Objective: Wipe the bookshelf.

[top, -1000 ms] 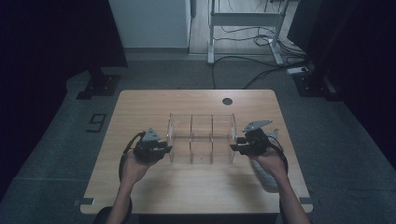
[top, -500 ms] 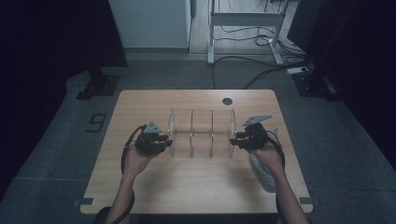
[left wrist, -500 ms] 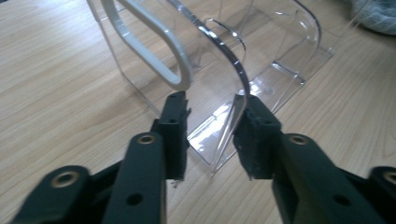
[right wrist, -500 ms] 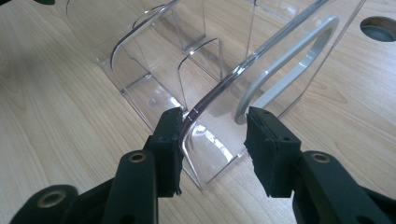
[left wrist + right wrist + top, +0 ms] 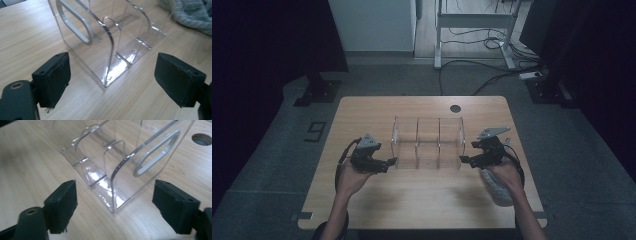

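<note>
1. Your left gripper (image 5: 388, 162) sits at the left end of the clear acrylic rack (image 5: 428, 142), held in your left hand (image 5: 352, 176). Its jaws have just been opening and now stand spread wide.
2. In the left gripper view, the near corner of the clear acrylic rack (image 5: 107, 50) stands ahead of the left gripper (image 5: 112, 82), in line with the gap. Neither pad (image 5: 58, 75) touches the end wall.
3. Your right gripper (image 5: 466, 160) sits at the right end of the rack, held in your right hand (image 5: 504, 172). Its jaws have likewise just been opening and are spread apart.
4. In the right gripper view, the rack's near corner (image 5: 117, 182) stands ahead of the right gripper (image 5: 115, 202), in line with the gap. The pads (image 5: 63, 202) stand clear of the acrylic on both sides. Nothing is pinched.
5. The rack rests flat on the wooden table (image 5: 362, 115), roughly at its centre, with its long side running left to right. Two inner dividers (image 5: 418, 140) split it into three compartments.
6. Each end wall carries an oval handle cut-out with a pale rim: one shows in the left gripper view (image 5: 75, 22), the other in the right gripper view (image 5: 157, 152).
7. A round cable hole (image 5: 455, 108) lies in the table just beyond the rack.
8. A grey knitted cloth (image 5: 497, 187) lies on the table under your right hand, near the front right edge. It also shows in the left gripper view (image 5: 190, 15), beyond the far end of the rack.
</note>
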